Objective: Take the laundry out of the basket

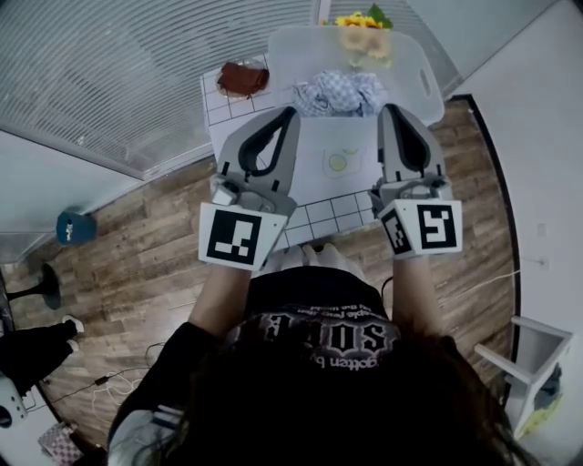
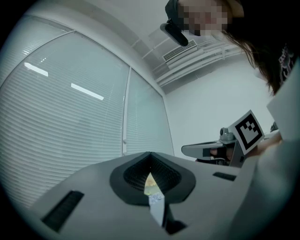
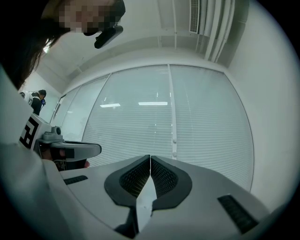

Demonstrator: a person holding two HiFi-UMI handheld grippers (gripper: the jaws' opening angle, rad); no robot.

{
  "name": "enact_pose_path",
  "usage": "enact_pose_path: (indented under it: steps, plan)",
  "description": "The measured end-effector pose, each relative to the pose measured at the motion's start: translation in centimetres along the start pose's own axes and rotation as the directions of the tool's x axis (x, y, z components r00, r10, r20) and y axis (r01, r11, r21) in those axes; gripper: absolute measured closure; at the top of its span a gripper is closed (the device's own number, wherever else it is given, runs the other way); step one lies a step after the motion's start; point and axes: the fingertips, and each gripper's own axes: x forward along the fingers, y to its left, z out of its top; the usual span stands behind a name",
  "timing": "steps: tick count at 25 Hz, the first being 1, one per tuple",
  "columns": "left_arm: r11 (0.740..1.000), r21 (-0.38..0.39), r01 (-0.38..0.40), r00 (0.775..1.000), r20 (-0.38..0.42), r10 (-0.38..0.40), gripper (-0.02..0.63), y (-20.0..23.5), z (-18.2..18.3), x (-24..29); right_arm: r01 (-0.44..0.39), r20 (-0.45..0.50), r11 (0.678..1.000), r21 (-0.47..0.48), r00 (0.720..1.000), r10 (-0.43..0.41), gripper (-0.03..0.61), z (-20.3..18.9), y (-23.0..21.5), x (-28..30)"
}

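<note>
A translucent plastic basket (image 1: pixel 426 80) stands at the far end of the white tiled table (image 1: pixel 321 217). A blue-and-white checked cloth (image 1: pixel 342 91) hangs over its near rim, and something yellow (image 1: pixel 360 22) lies deeper inside. On the table in front of the basket lies a white garment with a green print (image 1: pixel 339 153), and a brown cloth (image 1: pixel 242 78) lies at the far left. My left gripper (image 1: pixel 291 111) (image 2: pixel 150 153) and right gripper (image 1: pixel 388 107) (image 3: pixel 150 157) hover side by side above the white garment, both shut and holding nothing. Each points at the window blinds.
Window blinds fill the far left. Wooden floor surrounds the table, with a blue object (image 1: pixel 75 226) at the left and a white stand (image 1: pixel 537 357) at the lower right. Another person's legs (image 1: pixel 36 348) show at the left edge.
</note>
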Motion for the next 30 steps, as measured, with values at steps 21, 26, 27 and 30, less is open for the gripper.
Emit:
enact_pose_path:
  steps: [21, 26, 27, 30]
  plan:
    - [1.000, -0.011, 0.004, 1.000, 0.009, -0.004, 0.612, 4.1, -0.6, -0.7, 0.008, 0.002, 0.999, -0.050, 1.000, -0.008, 0.551, 0.5, 1.8, 3.5]
    - [1.000, -0.004, -0.004, 1.000, 0.009, 0.004, 0.612, 4.5, -0.9, 1.2, -0.010, 0.002, 0.999, -0.036, 1.000, 0.010, 0.551, -0.2, 0.7, 5.4]
    - [1.000, -0.001, -0.004, 1.000, 0.009, 0.004, 0.613, 4.5, -1.0, 1.7, -0.013, 0.004, 0.999, -0.034, 1.000, 0.013, 0.551, -0.2, 0.3, 5.8]
    - [1.000, 0.002, -0.009, 1.000, 0.009, 0.009, 0.612, 5.0, -1.0, 3.4, -0.023, 0.003, 0.999, -0.029, 1.000, 0.023, 0.551, -0.5, -0.7, 7.2]
